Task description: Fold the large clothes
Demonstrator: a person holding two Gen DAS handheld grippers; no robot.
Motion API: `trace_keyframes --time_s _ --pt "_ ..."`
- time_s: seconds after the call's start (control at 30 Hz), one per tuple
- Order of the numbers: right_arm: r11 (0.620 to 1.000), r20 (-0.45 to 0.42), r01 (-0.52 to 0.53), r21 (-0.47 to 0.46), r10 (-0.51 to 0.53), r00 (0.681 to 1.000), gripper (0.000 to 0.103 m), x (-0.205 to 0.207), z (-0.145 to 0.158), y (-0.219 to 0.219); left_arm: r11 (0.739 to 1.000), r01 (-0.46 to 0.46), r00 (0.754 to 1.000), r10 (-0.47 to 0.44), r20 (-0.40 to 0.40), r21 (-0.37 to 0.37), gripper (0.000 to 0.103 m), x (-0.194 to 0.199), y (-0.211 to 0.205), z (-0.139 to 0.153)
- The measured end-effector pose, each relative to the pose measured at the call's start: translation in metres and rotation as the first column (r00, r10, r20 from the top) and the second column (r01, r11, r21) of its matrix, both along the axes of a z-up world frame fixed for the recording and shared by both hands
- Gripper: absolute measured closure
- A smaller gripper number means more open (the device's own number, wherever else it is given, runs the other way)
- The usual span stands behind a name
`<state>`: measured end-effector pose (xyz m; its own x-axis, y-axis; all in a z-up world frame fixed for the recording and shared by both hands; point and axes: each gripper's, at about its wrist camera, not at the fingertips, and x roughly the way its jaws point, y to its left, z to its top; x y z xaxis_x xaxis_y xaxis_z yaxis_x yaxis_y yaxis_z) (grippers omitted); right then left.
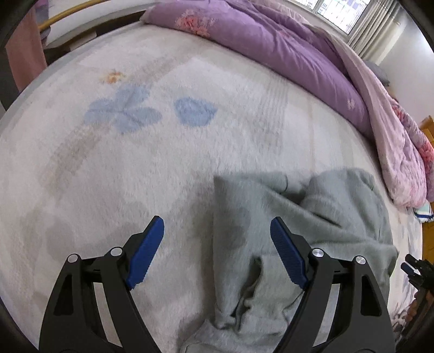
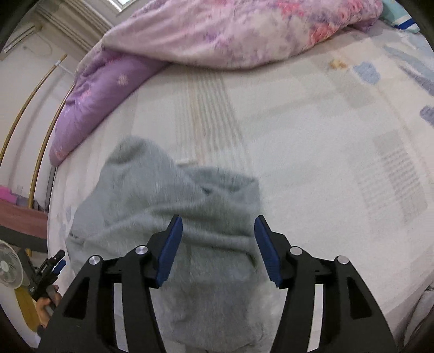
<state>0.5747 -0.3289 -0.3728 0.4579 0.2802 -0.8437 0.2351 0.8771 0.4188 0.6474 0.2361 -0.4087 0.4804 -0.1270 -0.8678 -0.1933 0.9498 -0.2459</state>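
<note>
The grey fleece garment point(image 1: 298, 233) lies in a loosely folded, rumpled heap on the bed point(image 1: 135, 163), near the edge closest to the person, with one straight folded side and a bunched ridge across its middle. The left gripper point(image 1: 217, 244) hangs above it with its blue pads far apart and nothing between them; one pad sits over bare bed cover, the other over the cloth. The right gripper point(image 2: 218, 244) stands about half open over the middle of the heap, its pads clear of the fleece, so neither holds anything. The likely trouble from here is that the fold is uneven: the thick pile bulges where layers overlap, and a pinch taken at the ridge could catch only the top layer and drag the fold open, or catch too many and carry the whole bundle. The plush bed cover, pale with blue leaf shapes, is soft enough to give under a downward push, so a corner may sink and slip the pads. With both grippers close over one small heap, they could also knock each other. A purple and pink floral quilt point(image 1: 284, 46) is pushed to the far side of the bed, beneath a curtained window point(image 1: 344, 13); a small fan point(image 2: 8, 267) stands on the floor beside the bed
</note>
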Motion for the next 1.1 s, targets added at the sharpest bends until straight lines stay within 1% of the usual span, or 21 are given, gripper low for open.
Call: trace_keyframes --time_s 0.07,0.13,0.17,0.23,0.27,0.33,0.37,0.4,0.43,0.5,0.53,0.6,0.7,0.77,0.87,0.9,0.93,0.97,1.0,1.07,1.1 --pt "0.998 0.030 -0.054 0.015 0.054 0.998 0.050 0.012 0.007 0.011 1.000 0.001 1.000 -0.001 -0.009 -0.011 0.022 0.001 -0.004 0.002" --pt "0.993 0.056 -0.120 -0.004 0.120 0.991 0.050 0.026 0.013 0.030 0.997 0.029 1.000 -0.028 0.009 -0.074 0.022 -0.008 -0.018 0.002" --pt "0.988 0.070 -0.153 -0.025 0.155 0.985 0.050 0.037 0.015 0.042 0.996 0.042 0.999 -0.040 0.023 -0.085 0.022 -0.014 -0.025 0.003" --pt "0.982 0.077 -0.187 -0.022 0.188 0.979 0.045 0.064 0.013 0.059 0.987 0.118 0.992 -0.114 0.049 -0.106 0.022 -0.029 -0.049 0.003" --pt "0.982 0.081 -0.191 -0.008 0.191 0.978 0.045 0.073 0.010 0.062 0.986 0.140 0.989 -0.135 0.059 -0.094 0.022 -0.035 -0.058 0.003" --pt "0.980 0.060 -0.195 0.038 0.192 0.980 0.045 0.097 -0.001 0.070 0.978 0.180 0.983 -0.175 0.053 -0.108 0.022 -0.045 -0.076 0.000" --pt "0.977 0.030 -0.208 0.048 0.207 0.978 0.045 0.111 -0.009 0.077 0.976 0.183 0.983 -0.179 0.045 -0.116 0.022 -0.049 -0.083 -0.002" --pt "0.977 0.012 -0.211 0.020 0.211 0.977 0.045 0.121 -0.013 0.084 0.978 0.185 0.983 -0.182 0.038 -0.101 0.022 -0.052 -0.088 -0.004" --pt "0.976 0.001 -0.219 -0.014 0.219 0.976 0.045 0.131 -0.017 0.091 0.976 0.215 0.977 -0.214 0.023 -0.039 0.022 -0.052 -0.100 -0.007" --pt "0.971 -0.041 -0.233 -0.050 0.231 0.972 0.045 0.143 -0.027 0.100 0.971 0.233 0.972 -0.233 -0.007 0.062 0.022 -0.047 -0.111 -0.014" --pt "0.968 -0.059 -0.243 -0.063 0.239 0.969 0.045 0.146 -0.031 0.103 0.970 0.231 0.973 -0.230 -0.024 0.078 0.022 -0.040 -0.113 -0.018" --pt "0.955 -0.114 -0.275 -0.108 0.263 0.958 0.045 0.155 -0.044 0.110 0.978 0.204 0.978 -0.202 -0.046 0.049 0.022 -0.027 -0.110 -0.018" --pt "0.953 -0.133 -0.287 -0.102 0.273 0.953 0.045 0.160 -0.056 0.109 0.977 0.210 0.978 -0.210 0.017 0.026 0.022 -0.011 -0.110 0.003" --pt "0.956 -0.120 -0.282 -0.084 0.272 0.955 0.045 0.160 -0.058 0.105 0.968 0.241 0.970 -0.241 0.004 -0.068 0.020 0.014 -0.113 0.008" --pt "0.958 -0.103 -0.281 -0.058 0.274 0.956 0.045 0.158 -0.057 0.099 0.968 0.235 0.972 -0.233 0.040 -0.085 0.020 0.051 -0.121 0.012" --pt "0.954 -0.104 -0.295 -0.059 0.288 0.952 0.045 0.158 -0.057 0.099 0.967 0.232 0.973 -0.230 0.031 -0.103 0.020 0.064 -0.123 0.009" --pt "0.950 -0.104 -0.307 -0.064 0.300 0.948 0.045 0.158 -0.057 0.098 0.960 0.244 0.969 -0.248 -0.013 -0.136 0.020 0.082 -0.129 0.000" --pt "0.948 -0.101 -0.313 -0.063 0.306 0.947 0.045 0.156 -0.057 0.095 0.959 0.247 0.967 -0.254 -0.032 -0.136 0.021 0.091 -0.131 -0.004" --pt "0.947 -0.096 -0.317 -0.063 0.310 0.946 0.045 0.156 -0.057 0.095 0.964 0.244 0.968 -0.250 -0.039 -0.109 0.022 0.101 -0.135 -0.009" --pt "0.945 -0.095 -0.324 -0.051 0.318 0.943 0.045 0.155 -0.061 0.095 0.954 0.295 0.954 -0.297 -0.044 -0.046 0.022 0.115 -0.150 -0.019" --pt "0.944 -0.087 -0.325 -0.052 0.320 0.943 0.045 0.154 -0.062 0.095 0.946 0.323 0.943 -0.323 -0.076 -0.013 0.029 0.121 -0.160 -0.028"
